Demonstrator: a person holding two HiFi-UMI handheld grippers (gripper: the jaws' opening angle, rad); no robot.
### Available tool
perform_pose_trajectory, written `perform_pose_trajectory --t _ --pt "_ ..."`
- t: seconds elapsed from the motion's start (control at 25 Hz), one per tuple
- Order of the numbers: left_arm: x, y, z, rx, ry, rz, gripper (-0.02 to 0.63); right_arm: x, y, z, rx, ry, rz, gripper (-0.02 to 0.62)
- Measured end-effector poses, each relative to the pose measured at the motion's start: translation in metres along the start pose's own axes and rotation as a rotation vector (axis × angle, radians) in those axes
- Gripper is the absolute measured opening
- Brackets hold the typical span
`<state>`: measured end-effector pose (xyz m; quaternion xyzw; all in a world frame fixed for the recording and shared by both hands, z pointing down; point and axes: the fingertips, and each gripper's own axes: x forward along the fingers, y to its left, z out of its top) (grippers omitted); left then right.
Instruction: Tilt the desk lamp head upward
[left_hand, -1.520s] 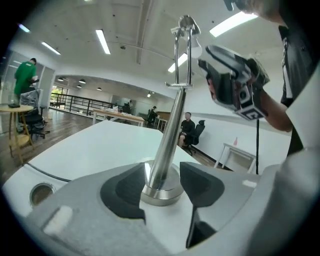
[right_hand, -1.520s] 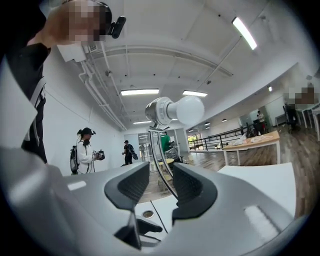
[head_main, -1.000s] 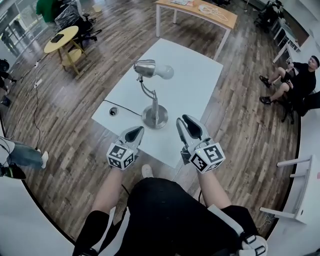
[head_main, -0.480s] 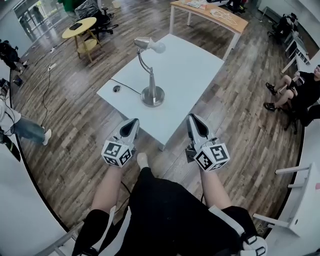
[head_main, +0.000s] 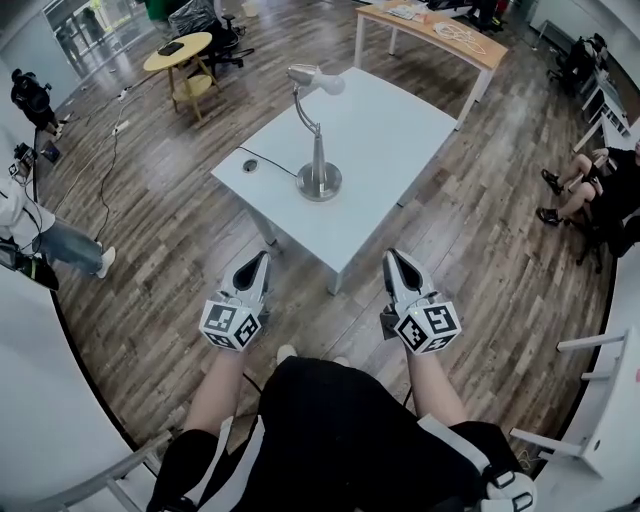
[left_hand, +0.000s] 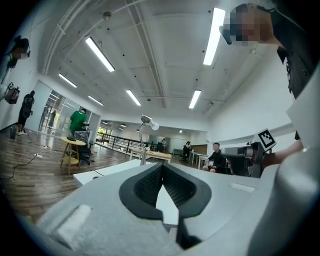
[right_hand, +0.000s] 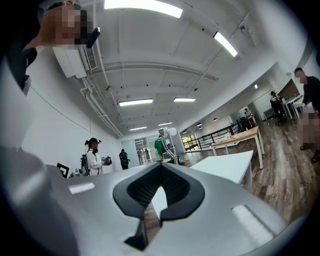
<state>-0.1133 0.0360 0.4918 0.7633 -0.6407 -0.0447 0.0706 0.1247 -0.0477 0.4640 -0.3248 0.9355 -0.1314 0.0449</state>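
Note:
The silver desk lamp (head_main: 318, 150) stands on the white table (head_main: 400, 135), its round base near the table's middle. Its curved neck rises to the head (head_main: 303, 75), which lies about level with a white bulb (head_main: 331, 85) pointing right. Both grippers hang over the wooden floor on the near side of the table, well short of the lamp. My left gripper (head_main: 258, 263) is shut and empty, and so is my right gripper (head_main: 396, 262). The lamp (left_hand: 144, 135) shows small and distant beyond the closed left gripper (left_hand: 161, 166), and the lamp (right_hand: 167, 139) likewise beyond the right gripper (right_hand: 161, 165).
A black cable and a small round disc (head_main: 250, 165) lie on the table's left part. A yellow round table (head_main: 180, 45) stands far left, a wooden desk (head_main: 440, 30) behind. A person (head_main: 605, 185) sits at right, another person (head_main: 35, 240) stands at left.
Both grippers have drawn back from the table and now hang over the floor. The right gripper's jaws have closed from open. The lamp has not moved on the table.

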Motion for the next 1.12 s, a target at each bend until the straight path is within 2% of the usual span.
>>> perform_pose_trajectory --t 0.16,0.4,1.12 --pt "-0.009 0.008 0.008 0.002 -0.029 -0.024 0.0 0.002 0.008 -0.006 -0.059 -0.001 -0.044 0.003" --pt "-0.028 0.019 0.026 0.016 -0.055 -0.071 0.0 0.003 0.03 -0.001 -0.043 -0.056 -0.088 0.003" --pt "-0.027 0.021 0.008 -0.043 -0.022 -0.16 0.0 0.012 0.045 -0.005 -0.002 -0.045 -0.085 0.003"
